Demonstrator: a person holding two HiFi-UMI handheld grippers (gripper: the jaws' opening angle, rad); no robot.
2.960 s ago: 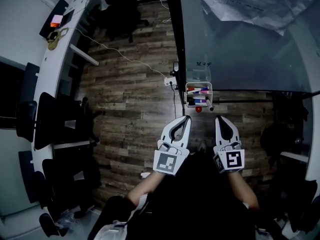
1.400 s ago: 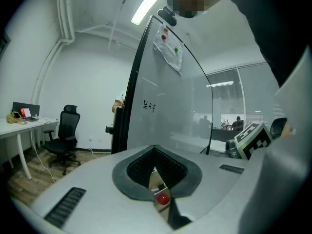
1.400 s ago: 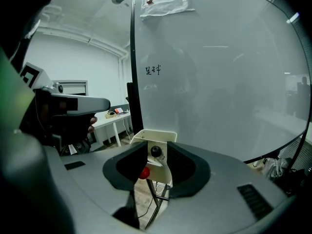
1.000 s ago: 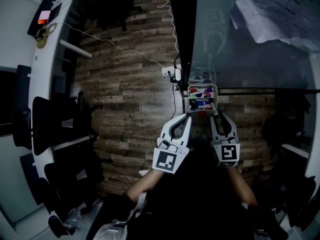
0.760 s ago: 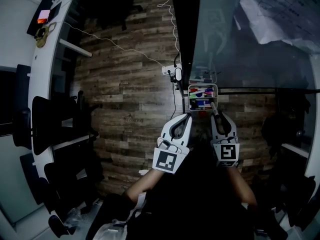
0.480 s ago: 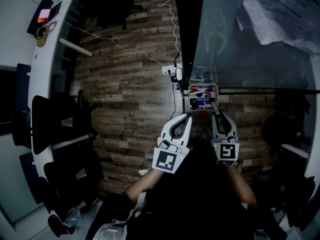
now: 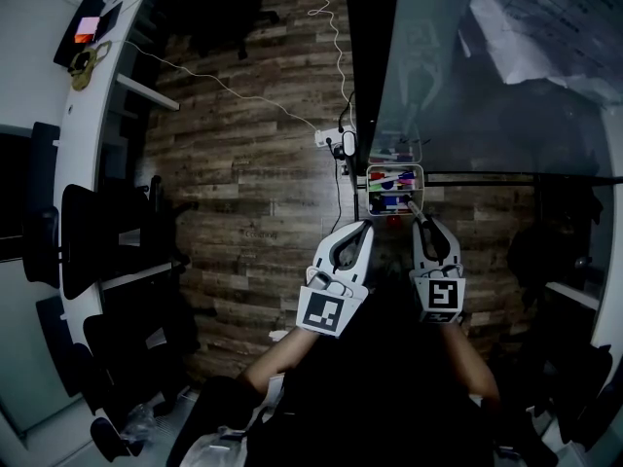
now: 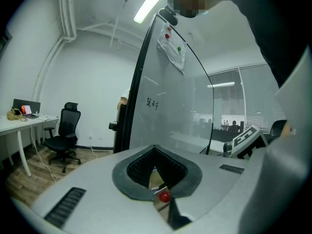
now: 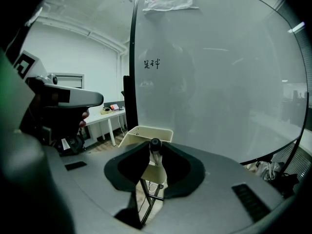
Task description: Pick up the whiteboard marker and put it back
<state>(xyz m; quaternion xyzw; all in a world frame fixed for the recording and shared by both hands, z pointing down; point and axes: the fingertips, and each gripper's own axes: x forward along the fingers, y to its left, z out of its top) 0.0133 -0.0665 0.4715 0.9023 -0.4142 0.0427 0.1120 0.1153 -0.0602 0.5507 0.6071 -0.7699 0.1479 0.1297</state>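
1. Your right tongs (image 9: pixel 156 156) pinch the slim, pale, dark-capped whiteboard marker (image 9: pixel 155 144) near its capped end, close before the cream holder tray (image 9: pixel 146 132) on the glass whiteboard (image 9: pixel 209 82).
2. The marker is probably light, stiff and smooth-barrelled, so it may swivel. A mid-barrel hold would be steadier.
3. Your left tongs (image 8: pixel 155 150) are pressed together, empty.

Office: glass whiteboard (image 9: pixel 219 82), desk (image 8: pixel 13 124), swivel chair (image 8: pixel 66 133).

Smooth plastic marker (image 9: pixel 155 152), glossy glass board (image 7: pixel 458 86), matt wood-plank floor (image 7: pixel 253 163).
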